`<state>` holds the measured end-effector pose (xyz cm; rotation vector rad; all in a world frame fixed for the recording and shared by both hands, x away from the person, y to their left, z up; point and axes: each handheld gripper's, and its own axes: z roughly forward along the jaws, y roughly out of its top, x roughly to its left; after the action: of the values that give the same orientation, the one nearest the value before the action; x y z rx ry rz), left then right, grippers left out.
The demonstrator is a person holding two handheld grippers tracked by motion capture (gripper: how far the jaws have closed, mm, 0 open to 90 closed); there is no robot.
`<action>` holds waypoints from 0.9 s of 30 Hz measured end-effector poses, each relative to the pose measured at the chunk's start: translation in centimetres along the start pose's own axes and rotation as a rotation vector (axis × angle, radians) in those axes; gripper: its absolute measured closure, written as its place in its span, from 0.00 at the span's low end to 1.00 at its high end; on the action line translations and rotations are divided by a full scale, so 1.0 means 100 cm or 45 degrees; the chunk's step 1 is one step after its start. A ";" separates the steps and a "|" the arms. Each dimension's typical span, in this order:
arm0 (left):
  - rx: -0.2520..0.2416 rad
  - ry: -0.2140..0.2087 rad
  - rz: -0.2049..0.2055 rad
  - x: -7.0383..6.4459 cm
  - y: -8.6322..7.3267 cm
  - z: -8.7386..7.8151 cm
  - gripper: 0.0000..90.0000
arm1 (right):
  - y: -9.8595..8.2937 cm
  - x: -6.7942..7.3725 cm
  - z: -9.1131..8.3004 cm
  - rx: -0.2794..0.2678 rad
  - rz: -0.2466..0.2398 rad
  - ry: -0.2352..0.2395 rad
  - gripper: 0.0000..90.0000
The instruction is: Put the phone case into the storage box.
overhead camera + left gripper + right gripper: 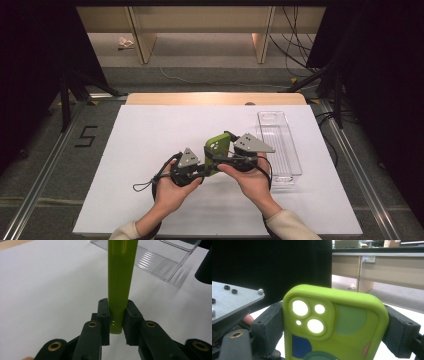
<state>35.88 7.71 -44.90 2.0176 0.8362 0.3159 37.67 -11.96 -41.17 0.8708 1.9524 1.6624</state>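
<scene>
Black "5" marked on floor

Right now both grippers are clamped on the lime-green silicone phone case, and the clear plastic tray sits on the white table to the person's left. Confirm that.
One detail is wrong: the clear plastic tray sits to the person's right, as the high view shows. The rest holds: the left gripper and right gripper are both clamped on the lime-green silicone phone case over the white table.

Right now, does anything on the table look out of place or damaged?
Nothing stands out. The green phone case is held off the table between both grippers, intact, and the clear tray lies flat and empty on the white table.
</scene>
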 end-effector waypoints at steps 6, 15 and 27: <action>-0.003 0.002 0.000 0.000 0.000 0.000 0.86 | 0.000 0.000 0.000 -0.001 -0.004 0.003 0.18; -0.009 -0.008 0.011 0.000 0.000 0.000 0.86 | 0.001 0.000 -0.001 -0.006 -0.011 0.008 0.19; -0.023 -0.009 0.028 0.001 0.000 0.000 0.85 | 0.002 0.000 -0.002 -0.015 -0.014 0.012 0.19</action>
<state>35.96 7.78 -44.89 2.0113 0.8045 0.3273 37.57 -12.04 -40.98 0.8476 1.9487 1.6728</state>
